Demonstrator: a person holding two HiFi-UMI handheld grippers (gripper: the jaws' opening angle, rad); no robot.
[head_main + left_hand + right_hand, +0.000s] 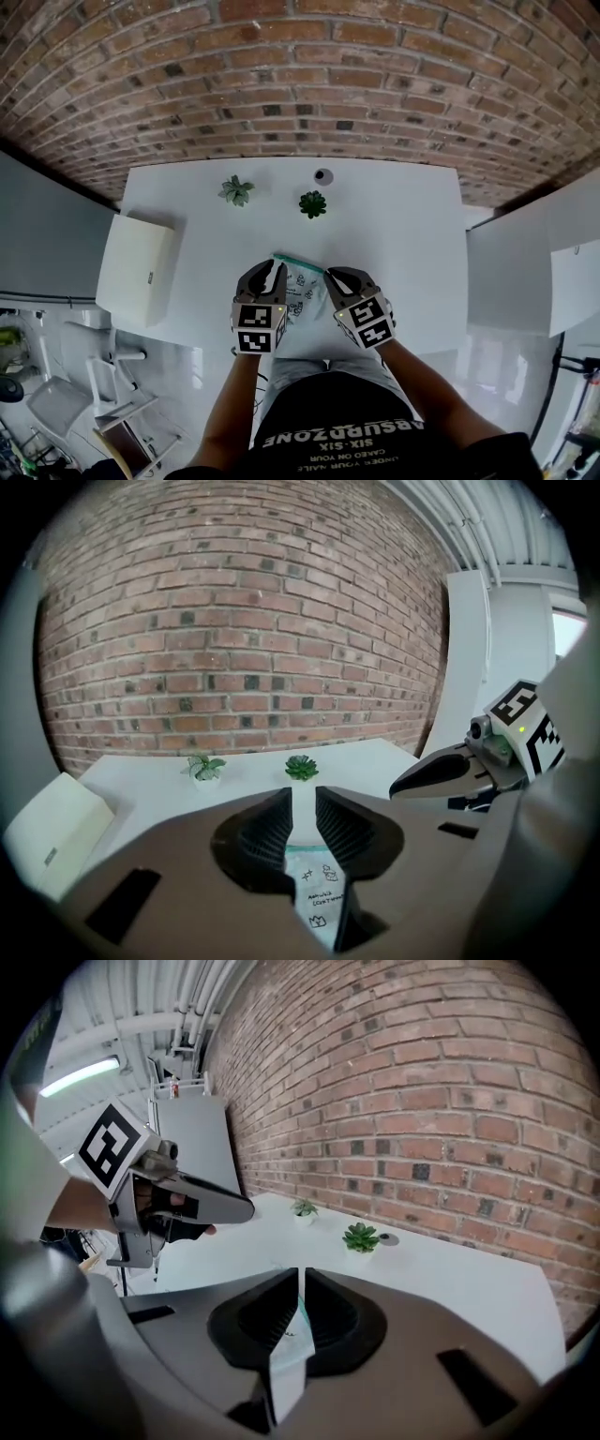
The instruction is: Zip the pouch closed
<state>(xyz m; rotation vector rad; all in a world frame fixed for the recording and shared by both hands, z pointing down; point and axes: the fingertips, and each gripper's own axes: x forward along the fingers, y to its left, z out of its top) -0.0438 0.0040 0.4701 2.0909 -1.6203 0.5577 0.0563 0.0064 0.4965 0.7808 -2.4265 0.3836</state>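
Note:
The pouch [305, 286] is white with small black drawings and a teal zipper strip [298, 262] along its far edge. It hangs above the white table [403, 234], between the two grippers. My right gripper [336, 277] is shut on it; in the right gripper view the pouch [289, 1354] runs edge-on between the closed jaws of the right gripper [300, 1279]. My left gripper [275, 270] stands at the pouch's left side. In the left gripper view the jaws of the left gripper [303, 799] stand a little apart, the printed pouch [317, 892] shows through the gap, and no pad is seen pressing on it.
Two small potted plants [236, 191] [312, 203] and a small round grey object [323, 176] stand at the table's far side, before a brick wall. A white box [139, 270] sits at the table's left edge. A chair [56, 398] stands on the floor at lower left.

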